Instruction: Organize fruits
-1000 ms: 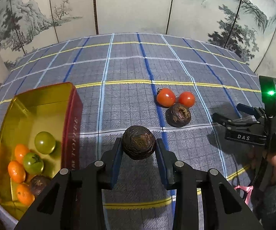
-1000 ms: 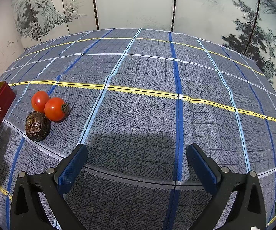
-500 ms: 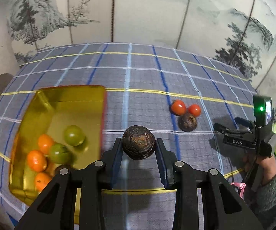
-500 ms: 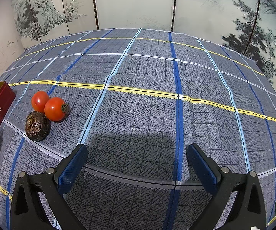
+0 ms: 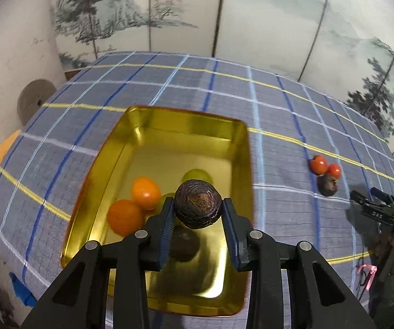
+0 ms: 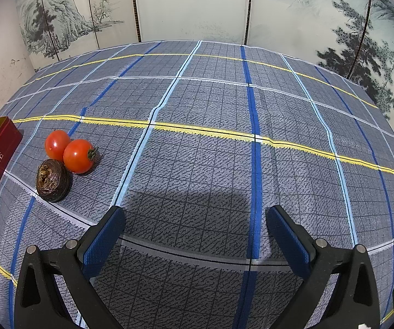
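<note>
Your left tool (image 5: pixel 198 219) is clamping a dark wrinkled fruit (image 5: pixel 198 207) and hanging over the gold tin (image 5: pixel 169 120) near the tabletop's left edge; your right tool (image 6: pixel 194 233) is gaping empty over bare cloth. Inside the tin, oranges (image 5: pixel 145 192) and a green fruit (image 5: pixel 197 176) are lying sorted. Two tomatoes (image 6: pixel 78 155) and another dark fruit (image 6: pixel 52 180) are waiting mid-tabletop, so roughly half remains. Only the left view is showing the tin's contents; the right view is showing just its red wall.

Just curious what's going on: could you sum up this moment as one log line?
left gripper: shut on dark fruit above gold tin | right gripper: open, empty | on cloth: two tomatoes, one dark fruit
</note>
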Motion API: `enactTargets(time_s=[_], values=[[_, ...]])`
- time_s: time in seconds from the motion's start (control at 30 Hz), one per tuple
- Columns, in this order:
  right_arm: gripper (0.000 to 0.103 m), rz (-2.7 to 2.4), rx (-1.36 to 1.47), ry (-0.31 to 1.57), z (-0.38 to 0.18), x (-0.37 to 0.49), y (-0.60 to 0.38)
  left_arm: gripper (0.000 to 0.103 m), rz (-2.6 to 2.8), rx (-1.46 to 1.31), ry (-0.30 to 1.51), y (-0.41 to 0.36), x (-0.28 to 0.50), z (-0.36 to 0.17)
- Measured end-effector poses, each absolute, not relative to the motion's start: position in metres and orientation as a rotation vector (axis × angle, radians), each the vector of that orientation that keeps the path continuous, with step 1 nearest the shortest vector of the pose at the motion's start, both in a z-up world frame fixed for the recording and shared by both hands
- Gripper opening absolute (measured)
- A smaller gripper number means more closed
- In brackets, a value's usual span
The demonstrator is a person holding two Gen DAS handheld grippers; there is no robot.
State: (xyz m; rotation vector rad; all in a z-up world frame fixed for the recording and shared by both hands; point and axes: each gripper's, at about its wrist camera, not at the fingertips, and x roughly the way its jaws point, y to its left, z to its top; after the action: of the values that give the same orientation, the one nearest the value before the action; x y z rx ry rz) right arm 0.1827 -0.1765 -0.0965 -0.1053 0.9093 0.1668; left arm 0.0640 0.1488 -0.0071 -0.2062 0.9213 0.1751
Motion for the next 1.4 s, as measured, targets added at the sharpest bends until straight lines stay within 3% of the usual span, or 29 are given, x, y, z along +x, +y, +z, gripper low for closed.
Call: enactTargets(time_s=[1.4], values=[[0.103, 0.166, -0.106, 0.909, -0.097, 0.183, -0.176, 0.035, 0.23, -0.181, 0.999, 0.169, 0.06, -0.046]])
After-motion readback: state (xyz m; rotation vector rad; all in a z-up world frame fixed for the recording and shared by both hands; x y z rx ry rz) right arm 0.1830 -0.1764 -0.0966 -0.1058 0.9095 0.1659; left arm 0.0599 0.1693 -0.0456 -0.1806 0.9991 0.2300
